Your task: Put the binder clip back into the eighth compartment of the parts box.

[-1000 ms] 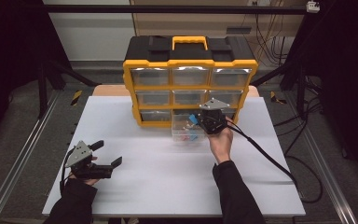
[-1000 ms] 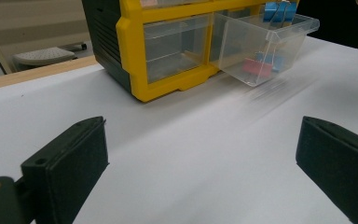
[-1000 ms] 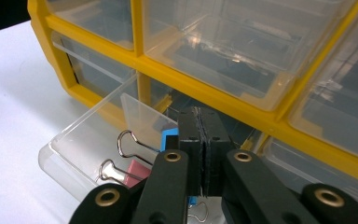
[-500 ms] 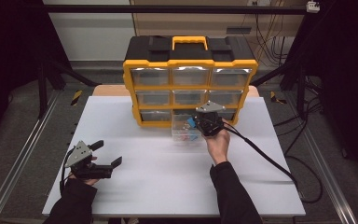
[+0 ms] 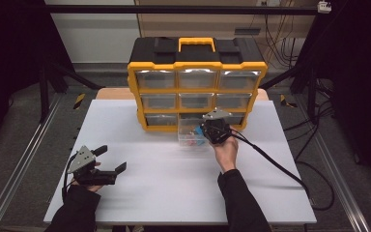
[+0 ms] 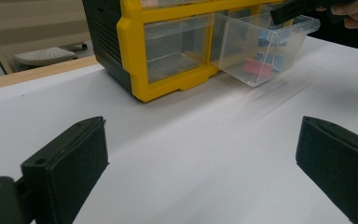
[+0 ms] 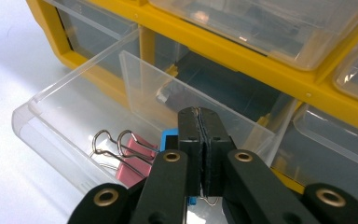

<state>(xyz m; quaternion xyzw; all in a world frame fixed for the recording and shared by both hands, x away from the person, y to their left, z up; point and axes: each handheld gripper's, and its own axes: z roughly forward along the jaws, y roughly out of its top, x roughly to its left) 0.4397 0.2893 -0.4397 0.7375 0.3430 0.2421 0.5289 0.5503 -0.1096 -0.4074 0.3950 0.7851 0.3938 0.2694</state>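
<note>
— At twelve o'clock on the white table [image 5: 140, 193] stands the yellow drawer box [image 5: 196, 87]. See the clear drawer [image 7: 74, 116] pulled out at the bottom?

— Yes. What is the right gripper [image 7: 199, 140] doing above it?

— Its jaws are squeezed tight on a thin wire loop. I think it is the handle of a blue clip [image 7: 168, 138]. That clip sits in the drawer, at three o'clock from a pink clip [image 7: 133, 161].

— And the other hand?

— The left gripper [image 5: 107, 162] rests down at seven o'clock, jaws wide apart, holding nothing.

— What could go wrong?

— The wire is very thin. If the hand lifts too fast, I think the clip could slip out and drop back.

— Anything else?

— The pink clip lies right beside it. Their wires could hook together, and then both come up. The clip could also bump the drawer's wall and push the drawer crooked.
</note>
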